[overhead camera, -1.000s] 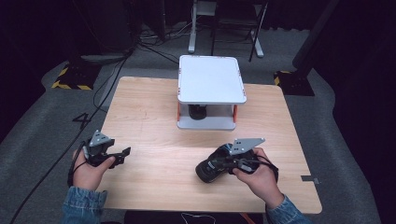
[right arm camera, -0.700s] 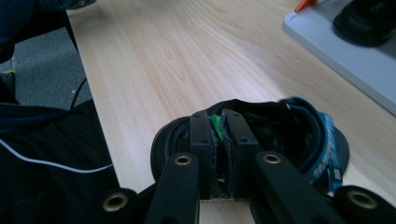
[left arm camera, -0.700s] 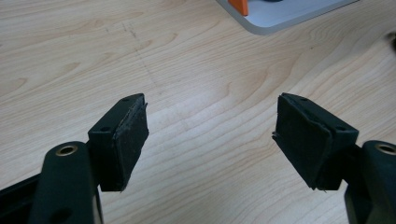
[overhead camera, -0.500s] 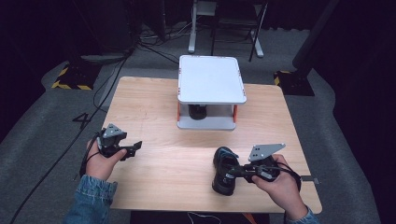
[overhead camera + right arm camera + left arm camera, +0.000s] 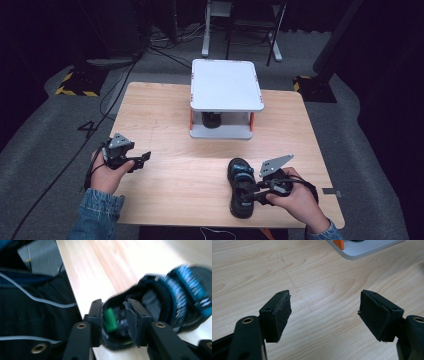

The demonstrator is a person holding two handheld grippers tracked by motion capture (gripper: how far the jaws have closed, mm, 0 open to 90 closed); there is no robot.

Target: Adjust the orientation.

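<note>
A black sandal with blue straps (image 5: 239, 172) lies on the wooden table (image 5: 165, 125) near its front right edge. My right gripper (image 5: 248, 194) is at its heel end. In the right gripper view the sandal (image 5: 175, 297) stretches away from the jaws, and its heel strap with a green tag (image 5: 109, 320) sits between them. The right gripper (image 5: 113, 315) has just been opening its jaws, and the pads stand off the strap. My left gripper (image 5: 142, 160) is open at the table's front left. In its own view the left gripper (image 5: 324, 315) has bare wood between its pads.
A white two-level stand (image 5: 227, 85) with orange posts sits at the back middle of the table, with a dark object (image 5: 211, 119) on its lower shelf. Cables run over the grey floor at the left. The table's front edge is close to the sandal.
The right hand has carried the sandal right and toward the front edge, turning it lengthwise. Its jaws have parted from the heel. The left gripper has barely shifted.
</note>
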